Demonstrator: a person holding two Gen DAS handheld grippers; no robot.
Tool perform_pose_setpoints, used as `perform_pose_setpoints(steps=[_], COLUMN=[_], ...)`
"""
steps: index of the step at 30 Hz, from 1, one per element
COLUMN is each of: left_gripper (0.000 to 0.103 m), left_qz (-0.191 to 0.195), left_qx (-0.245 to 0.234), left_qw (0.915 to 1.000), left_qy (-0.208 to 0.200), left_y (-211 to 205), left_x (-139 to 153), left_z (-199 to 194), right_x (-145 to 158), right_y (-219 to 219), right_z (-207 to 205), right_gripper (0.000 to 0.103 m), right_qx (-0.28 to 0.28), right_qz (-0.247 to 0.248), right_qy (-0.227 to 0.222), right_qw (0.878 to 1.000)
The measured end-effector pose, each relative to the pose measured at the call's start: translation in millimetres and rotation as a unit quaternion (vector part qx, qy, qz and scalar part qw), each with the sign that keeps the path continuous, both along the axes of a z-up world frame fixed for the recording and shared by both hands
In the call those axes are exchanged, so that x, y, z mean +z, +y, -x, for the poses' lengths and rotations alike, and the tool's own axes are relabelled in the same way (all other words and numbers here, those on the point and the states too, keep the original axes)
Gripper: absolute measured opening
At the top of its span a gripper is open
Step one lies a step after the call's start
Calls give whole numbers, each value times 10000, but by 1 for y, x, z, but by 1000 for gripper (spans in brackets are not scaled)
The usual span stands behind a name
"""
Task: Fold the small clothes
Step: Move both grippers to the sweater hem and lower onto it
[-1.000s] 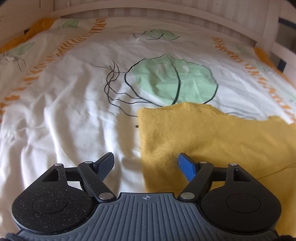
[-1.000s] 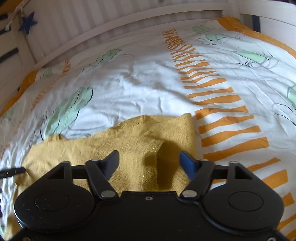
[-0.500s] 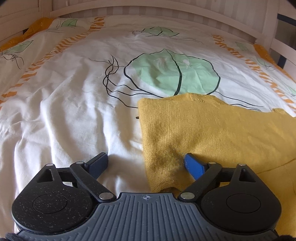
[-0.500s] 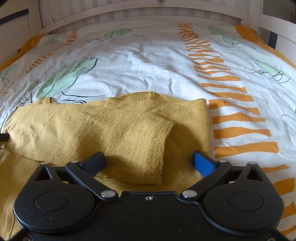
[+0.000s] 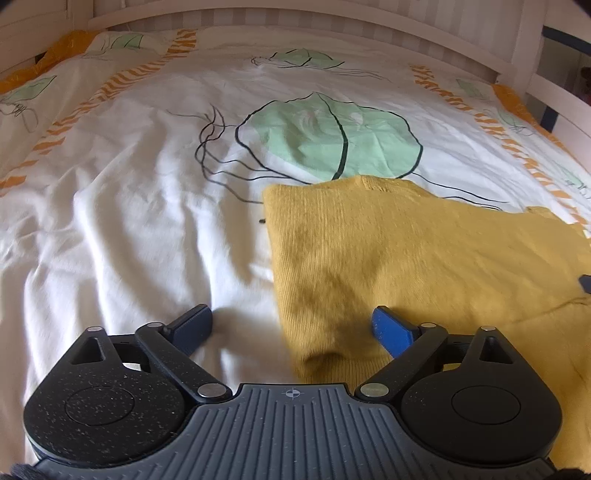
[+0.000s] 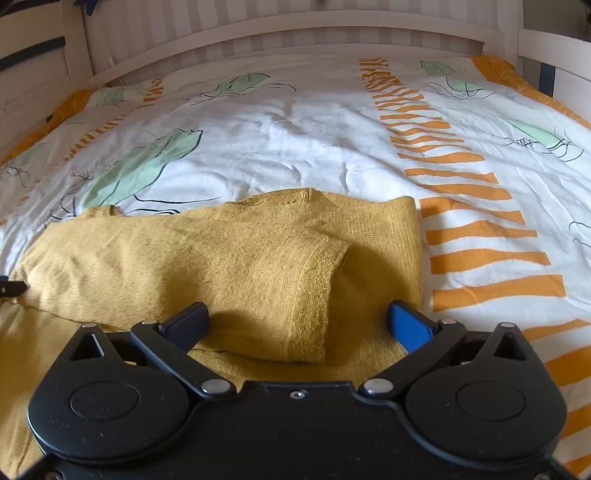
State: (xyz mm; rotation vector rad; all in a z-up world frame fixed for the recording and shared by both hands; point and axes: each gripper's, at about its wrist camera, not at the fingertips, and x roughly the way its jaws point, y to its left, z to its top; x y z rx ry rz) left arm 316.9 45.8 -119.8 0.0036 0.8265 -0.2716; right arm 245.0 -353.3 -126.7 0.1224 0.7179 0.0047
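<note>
The left gripper point(image 5: 291, 328) is held low at the bottom of its view, pointed forward and down over the bed, with its jaws spread wide and just easing inward. The dark finger point(image 5: 192, 326) is set over bare duvet, the blue finger point(image 5: 391, 334) over yellow knit, and the folded left edge of the garment is seen between them, unpinched. The right gripper point(image 6: 297, 325) is tilted down likewise, its jaws spread wide; the cuff end of a sleeve lies between the fingers, and no pad is pressed on it.

The yellow knitted sweater point(image 6: 229, 254) is laid flat on the duvet point(image 6: 295, 147), in the lower middle of the right wrist view and the lower right of the left wrist view. One sleeve point(image 6: 295, 288) is folded across the body, and its cuff (edged with a band of glittery thread) is turned toward the lower centre of the frame. The neckline is seen at the garment's far edge. The duvet is white, printed with green leaves and orange stripes, and is bounded by a pale bed frame point(image 6: 295, 29) along the top of both views. At the right edge of the left wrist view a dark finger tip of the other gripper is just caught.
</note>
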Motion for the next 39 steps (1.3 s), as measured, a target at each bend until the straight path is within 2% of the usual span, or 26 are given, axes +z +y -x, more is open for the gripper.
perform_pose_setpoints(steps=[1, 2, 4, 7, 12, 17, 24, 30, 39], left_gripper=[82, 80, 80, 79, 79, 79, 79, 79, 79], left_qz=[12, 62, 165, 291, 619, 502, 623, 670, 539], left_qx=[61, 129, 264, 474, 635, 418, 25, -171, -533], left_qw=[10000, 9999, 9992, 9982, 9955, 9973, 9965, 9941, 9895], left_qy=[26, 85, 236, 238, 342, 344, 564, 841, 1229], left_y=[2, 6, 14, 29, 53, 60, 66, 66, 60], left_x=[3, 7, 16, 34, 58, 69, 70, 58, 44], left_z=[6, 13, 27, 54, 106, 154, 198, 222, 236], right_x=[3, 8, 18, 37, 70, 85, 85, 75, 68], right_y=[-1, -3, -8, -13, -3, 2, -2, -1, 10], right_z=[3, 7, 19, 47, 110, 164, 211, 236, 249], right_gripper=[94, 89, 85, 85, 85, 85, 85, 85, 86], right_qx=[-30, -66, -116, -166, -26, -19, -241, -412, -286], right_qz=[-25, -76, -279, -627, -808, -1074, -1467, -1518, -1470], right_qy=[-7, 5, 66, -42, -206, 81, 635, 1207, 1562], right_qw=[10000, 9999, 9995, 9979, 9965, 9942, 9868, 9802, 9763])
